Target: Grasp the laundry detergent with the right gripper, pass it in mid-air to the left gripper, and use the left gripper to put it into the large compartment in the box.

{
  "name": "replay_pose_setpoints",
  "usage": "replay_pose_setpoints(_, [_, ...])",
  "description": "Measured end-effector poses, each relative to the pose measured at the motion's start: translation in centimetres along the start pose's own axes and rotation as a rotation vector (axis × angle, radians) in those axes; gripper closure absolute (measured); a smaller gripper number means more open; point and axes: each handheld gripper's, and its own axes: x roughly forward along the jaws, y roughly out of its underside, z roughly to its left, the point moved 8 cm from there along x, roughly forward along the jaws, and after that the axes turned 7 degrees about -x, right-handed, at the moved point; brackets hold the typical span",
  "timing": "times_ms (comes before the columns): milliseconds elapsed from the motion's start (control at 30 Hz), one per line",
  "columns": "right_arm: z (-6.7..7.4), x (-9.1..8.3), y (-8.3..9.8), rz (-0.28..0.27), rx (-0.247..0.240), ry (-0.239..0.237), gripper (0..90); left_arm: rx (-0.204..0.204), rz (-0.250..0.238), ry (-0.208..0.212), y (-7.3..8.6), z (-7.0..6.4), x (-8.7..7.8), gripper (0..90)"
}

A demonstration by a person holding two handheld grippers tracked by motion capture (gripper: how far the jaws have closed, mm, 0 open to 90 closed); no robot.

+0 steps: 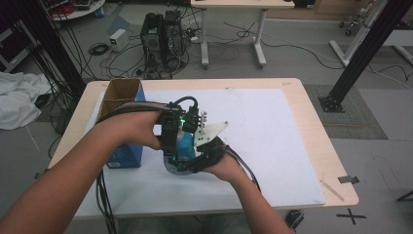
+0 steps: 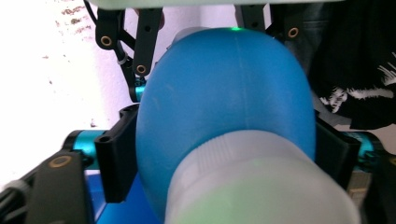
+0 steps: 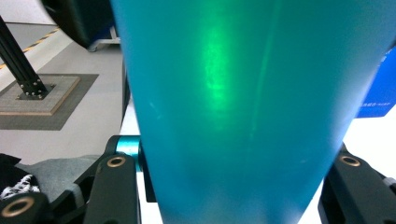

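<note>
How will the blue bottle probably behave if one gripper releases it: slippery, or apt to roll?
The blue bottle looks smooth and glossy, so it may slip between the jaws. Its rounded body would probably roll on the white mat. It looks like plastic, so likely light and not fragile.

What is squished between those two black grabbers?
A blue bottle with a pale cap. The left gripper view shows black jaws on both its sides.
</note>
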Motion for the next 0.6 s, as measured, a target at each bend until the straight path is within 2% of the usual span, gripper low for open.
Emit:
replay_pose_setpoints(100, [0.28,-0.09,0.1,0.014,0.027,-0.015,44.6,0.027,-0.003,-0.019,-0.14,0.26,0.03,24.0])
replay_pose_setpoints(167, [0.29,-0.08,0.12,0.015,0.024,-0.017,44.6,0.003,0.005,-0.018,-0.02,0.02,-0.01,24.0])
replay_pose_setpoints(200, [0.31,-0.07,0.13,0.016,0.022,-0.02,44.6,0.023,0.003,-0.032,-0.1,0.24,-0.08,24.9])
replay_pose_setpoints(267, [0.18,0.0,0.06,0.009,0.006,-0.016,44.6,0.009,0.003,-0.011,-0.02,-0.08,-0.1,28.8])
replay_pose_setpoints(333, [0.68,-0.1,0.15,0.026,0.051,-0.033,44.6,-0.008,0.01,-0.009,0.09,-0.32,-0.09,30.8])
replay_pose_setpoints(400, [0.67,-0.02,0.1,0.021,0.051,-0.031,44.6,0.002,0.009,-0.005,0.03,-0.24,-0.08,30.8])
replay_pose_setpoints(433, [0.8,-0.06,0.15,0.028,0.069,-0.034,44.6,0.003,0.011,-0.011,0.02,-0.23,-0.07,30.8])
replay_pose_setpoints(533, [0.95,-0.09,0.19,0.035,0.081,-0.039,44.6,0.011,0.011,-0.012,-0.08,-0.14,0.0,31.1])
replay_pose_setpoints(567, [0.98,-0.09,0.18,0.036,0.082,-0.04,44.6,0.011,0.011,-0.014,-0.1,-0.12,-0.02,32.5])
replay_pose_setpoints(600, [0.66,-0.01,0.12,0.023,0.051,-0.029,44.6,0.01,0.013,-0.011,-0.09,-0.15,-0.01,33.7])
